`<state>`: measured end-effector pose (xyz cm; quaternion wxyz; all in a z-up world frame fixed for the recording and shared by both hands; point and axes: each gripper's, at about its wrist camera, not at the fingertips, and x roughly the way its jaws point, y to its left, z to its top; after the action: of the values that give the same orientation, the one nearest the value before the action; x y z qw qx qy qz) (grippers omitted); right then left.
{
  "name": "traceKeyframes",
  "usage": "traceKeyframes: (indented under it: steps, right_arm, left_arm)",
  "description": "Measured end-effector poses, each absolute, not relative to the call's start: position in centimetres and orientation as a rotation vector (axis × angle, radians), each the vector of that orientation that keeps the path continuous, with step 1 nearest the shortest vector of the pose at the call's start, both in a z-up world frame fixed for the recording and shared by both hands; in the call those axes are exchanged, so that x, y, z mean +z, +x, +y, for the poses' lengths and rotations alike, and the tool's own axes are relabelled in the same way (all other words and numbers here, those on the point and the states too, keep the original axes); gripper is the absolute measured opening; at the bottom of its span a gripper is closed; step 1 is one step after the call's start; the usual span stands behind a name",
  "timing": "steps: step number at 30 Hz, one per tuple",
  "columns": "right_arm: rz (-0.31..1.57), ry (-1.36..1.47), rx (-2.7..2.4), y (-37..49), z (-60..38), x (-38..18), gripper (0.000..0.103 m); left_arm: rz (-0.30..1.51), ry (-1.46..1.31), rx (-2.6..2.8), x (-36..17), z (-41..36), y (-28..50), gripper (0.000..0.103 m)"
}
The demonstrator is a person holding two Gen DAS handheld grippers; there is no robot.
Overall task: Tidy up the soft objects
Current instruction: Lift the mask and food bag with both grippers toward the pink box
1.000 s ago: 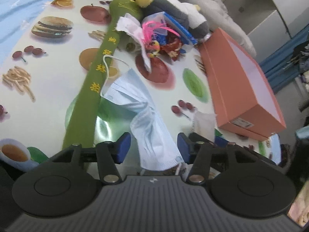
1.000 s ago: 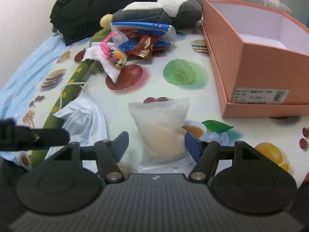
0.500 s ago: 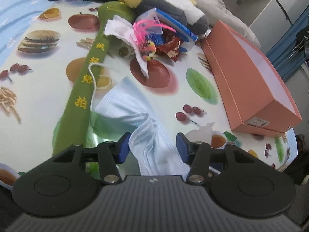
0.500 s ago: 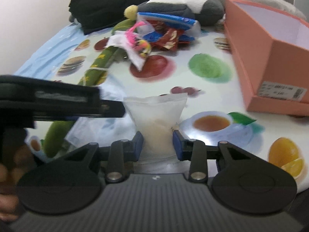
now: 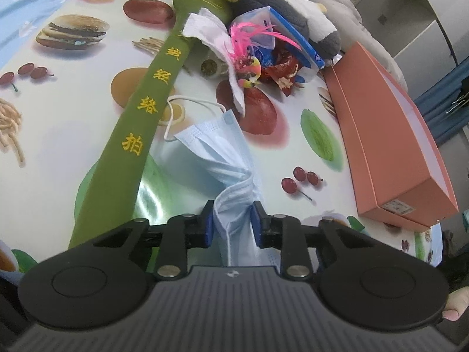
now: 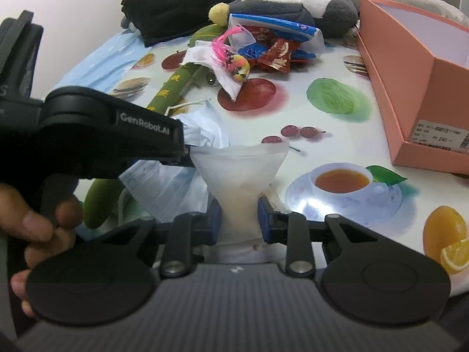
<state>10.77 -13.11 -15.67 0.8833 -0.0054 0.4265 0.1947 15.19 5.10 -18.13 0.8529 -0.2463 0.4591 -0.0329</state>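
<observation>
My left gripper [image 5: 231,223] is shut on a light blue face mask [image 5: 217,146], pinching its near end; the rest trails forward on the table. The mask also shows in the right wrist view [image 6: 164,182]. My right gripper [image 6: 239,223] is shut on a white translucent pouch [image 6: 243,170], squeezed narrow between the jaws. The left gripper's body [image 6: 88,135] crosses the left of the right wrist view, held by a hand. A long green plush stick [image 5: 134,135] with yellow characters lies left of the mask.
An open orange shoebox [image 5: 390,135] stands at the right, also in the right wrist view [image 6: 416,67]. A pile at the back holds a grey-white plush toy [image 5: 281,8], snack packets [image 6: 275,50], a pink feather toy [image 5: 249,47] and tissue. The tablecloth [image 5: 52,135] has food prints.
Both grippers have closed: the left on the face mask, the right tighter on the white pouch. The left gripper has moved in close beside the right one.
</observation>
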Motion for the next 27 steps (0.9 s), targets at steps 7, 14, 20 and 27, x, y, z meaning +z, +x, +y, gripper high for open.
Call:
traceKeyframes:
  steps: [7, 14, 20, 27]
  right_arm:
    - [0.887, 0.019, 0.345, 10.8, -15.0, -15.4, 0.025]
    - [0.879, 0.047, 0.312, 11.1, -16.5, -14.5, 0.020]
    - [0.847, 0.082, 0.295, 11.3, -18.3, -12.1, 0.019]
    - [0.759, 0.107, 0.296, 11.6, -20.2, -7.0, 0.018]
  left_arm:
    - [0.963, -0.447, -0.071, -18.2, 4.1, 15.3, 0.014]
    - [0.940, -0.394, -0.089, -17.0, 2.9, 15.0, 0.010]
    - [0.885, -0.372, -0.119, -13.5, 2.1, 14.3, 0.010]
    - [0.809, -0.320, -0.167, -7.8, 0.5, 14.2, 0.010]
